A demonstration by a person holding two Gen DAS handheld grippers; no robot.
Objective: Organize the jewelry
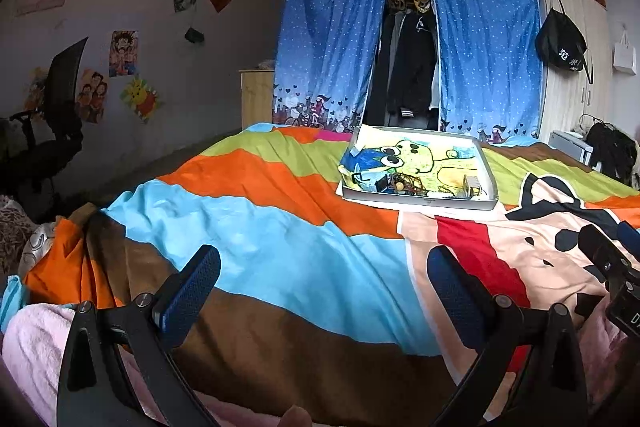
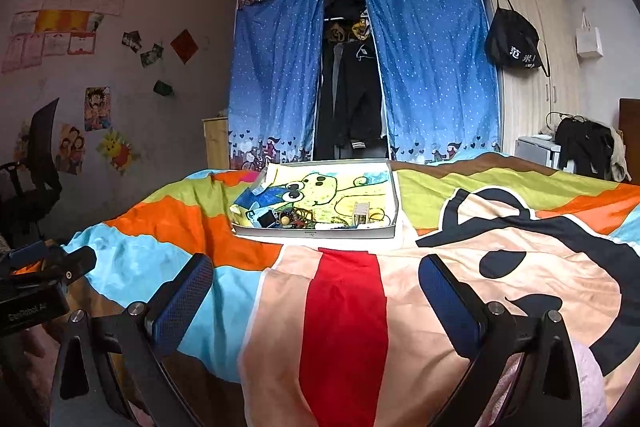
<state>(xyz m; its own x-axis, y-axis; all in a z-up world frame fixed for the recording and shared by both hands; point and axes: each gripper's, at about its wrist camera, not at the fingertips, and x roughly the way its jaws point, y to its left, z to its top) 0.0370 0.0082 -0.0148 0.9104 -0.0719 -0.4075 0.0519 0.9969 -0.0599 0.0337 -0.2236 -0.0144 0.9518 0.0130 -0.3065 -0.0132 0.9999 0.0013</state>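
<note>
A shallow grey tray lined with a yellow cartoon drawing sits on the colourful bedspread, ahead and to the right in the left wrist view. It also shows in the right wrist view, ahead at centre. A tangle of jewelry lies along its near edge with a small dark box and a small clear box; the jewelry also shows there. My left gripper is open and empty, well short of the tray. My right gripper is open and empty, just short of the tray.
The bedspread is rumpled with folds at the left. A blue-curtained wardrobe stands behind the bed. A black office chair is at the left wall. The other gripper shows at the right edge.
</note>
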